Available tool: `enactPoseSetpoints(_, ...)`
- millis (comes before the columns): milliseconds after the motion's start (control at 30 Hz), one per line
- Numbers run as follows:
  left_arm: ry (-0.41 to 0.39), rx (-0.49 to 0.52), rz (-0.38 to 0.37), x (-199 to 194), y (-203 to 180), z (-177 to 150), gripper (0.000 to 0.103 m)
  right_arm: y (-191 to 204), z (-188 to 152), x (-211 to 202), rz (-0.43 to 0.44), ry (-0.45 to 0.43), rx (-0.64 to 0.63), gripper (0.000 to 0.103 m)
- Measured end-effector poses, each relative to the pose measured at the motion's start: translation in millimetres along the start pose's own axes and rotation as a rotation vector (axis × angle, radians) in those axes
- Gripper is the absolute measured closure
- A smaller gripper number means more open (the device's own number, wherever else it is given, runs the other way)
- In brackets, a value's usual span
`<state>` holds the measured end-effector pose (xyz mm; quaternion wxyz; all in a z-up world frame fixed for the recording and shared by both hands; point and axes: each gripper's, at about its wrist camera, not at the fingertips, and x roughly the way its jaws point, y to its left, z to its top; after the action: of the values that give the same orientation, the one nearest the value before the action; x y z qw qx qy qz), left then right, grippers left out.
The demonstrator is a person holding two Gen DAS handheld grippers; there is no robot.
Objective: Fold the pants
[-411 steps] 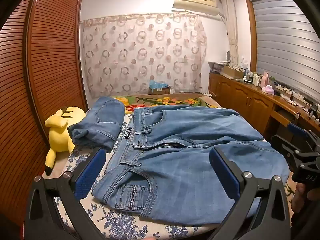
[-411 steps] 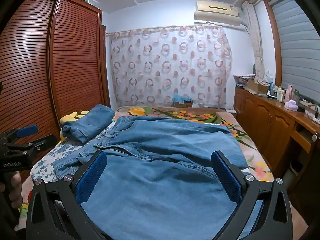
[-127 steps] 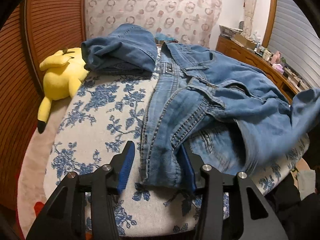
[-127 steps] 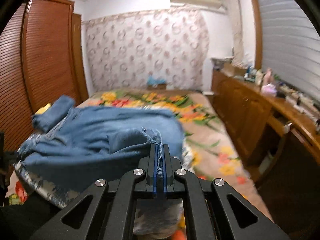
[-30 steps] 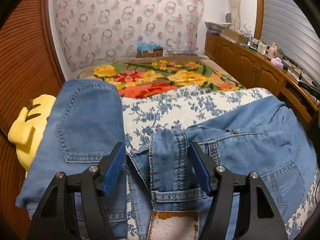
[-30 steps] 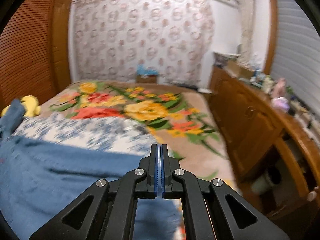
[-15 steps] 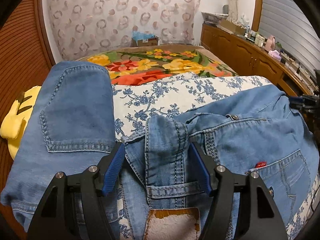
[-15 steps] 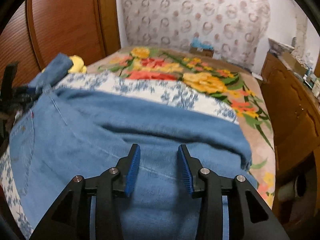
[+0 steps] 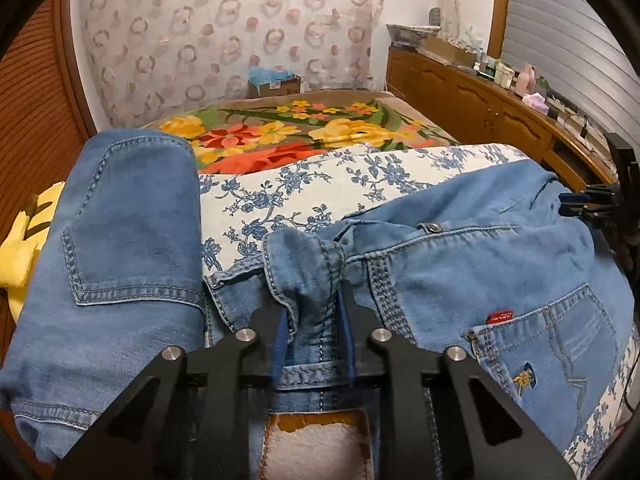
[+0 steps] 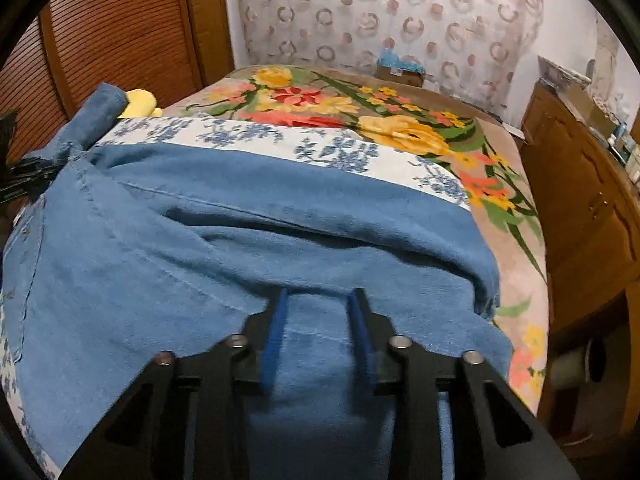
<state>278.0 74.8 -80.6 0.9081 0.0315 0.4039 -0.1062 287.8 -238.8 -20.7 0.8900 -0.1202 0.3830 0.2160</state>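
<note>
The light-blue denim pants (image 9: 460, 264) lie spread across the blue-flowered white sheet (image 9: 320, 184) on the bed, seat side up, filling the lower right of the left wrist view and the middle of the right wrist view. The left gripper (image 9: 312, 336) has its jaws drawn narrow around a bunched fold of waistband at lower centre, pinching it. The right gripper (image 10: 318, 332) sits over the leg cloth at lower centre, jaws partly apart with denim between them but not clamped as far as I can see.

To do this step well, I would keep the waistband pinch firm, let the right jaws take both layers of the leg, then carry the cloth over evenly so the seams line up and no ridge stays trapped underneath.

A second pair of folded blue jeans (image 9: 120, 248) rests at the left, just beside the waistband, with a yellow plush toy (image 9: 16, 248) beyond it.

A cardboard box (image 9: 274, 84) stands at upper centre by the curtain, holding something blue and crumpled; I cannot tell what.
</note>
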Motion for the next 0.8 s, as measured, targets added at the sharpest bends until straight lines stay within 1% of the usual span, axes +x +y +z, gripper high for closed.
enactPoseSetpoints(33, -0.002, 0.000, 0.001, 0, -1, 0, 0.086, 3, -1, 1, 0.000, -0.003, -0.009, 0.085)
enactPoseSetpoints(67, -0.005, -0.001, 0.003, -1, -1, 0, 0.087, -1, -7, -6, 0.002, -0.005, -0.014, 0.088)
enactPoseSetpoints(133, -0.019, -0.005, 0.007, -5, -1, 0, 0.090, 2, -12, -12, -0.017, -0.008, -0.031, 0.098)
enactPoseSetpoints(200, -0.043, -0.007, 0.007, -13, -2, 0, 0.092, 2, -17, -18, -0.031, -0.016, -0.043, 0.100)
enactPoseSetpoints(267, -0.075, -0.007, 0.009, -24, -3, 0, 0.093, 6, -22, -27, -0.054, -0.046, -0.054, 0.101)
enactPoseSetpoints(367, -0.118, -0.011, 0.009, -39, -3, 0, 0.093, 9, -23, -52, -0.085, -0.129, -0.042, 0.101)
enactPoseSetpoints(467, -0.164, -0.017, 0.015, -54, -3, 5, 0.093, 10, -16, -80, -0.116, -0.223, -0.033, 0.101)
enactPoseSetpoints(567, -0.197, -0.037, 0.031, -62, 1, 12, 0.093, 14, 0, -95, -0.148, -0.281, -0.047, 0.101)
enactPoseSetpoints(667, -0.202, -0.063, 0.052, -57, 8, 21, 0.093, 21, 23, -93, -0.188, -0.312, -0.073, 0.101)
enactPoseSetpoints(733, -0.199, -0.076, 0.069, -52, 13, 25, 0.093, 24, 38, -85, -0.202, -0.316, -0.082, 0.101)
enactPoseSetpoints(800, -0.196, -0.086, 0.084, -47, 17, 28, 0.093, 29, 50, -74, -0.235, -0.325, -0.101, 0.101)
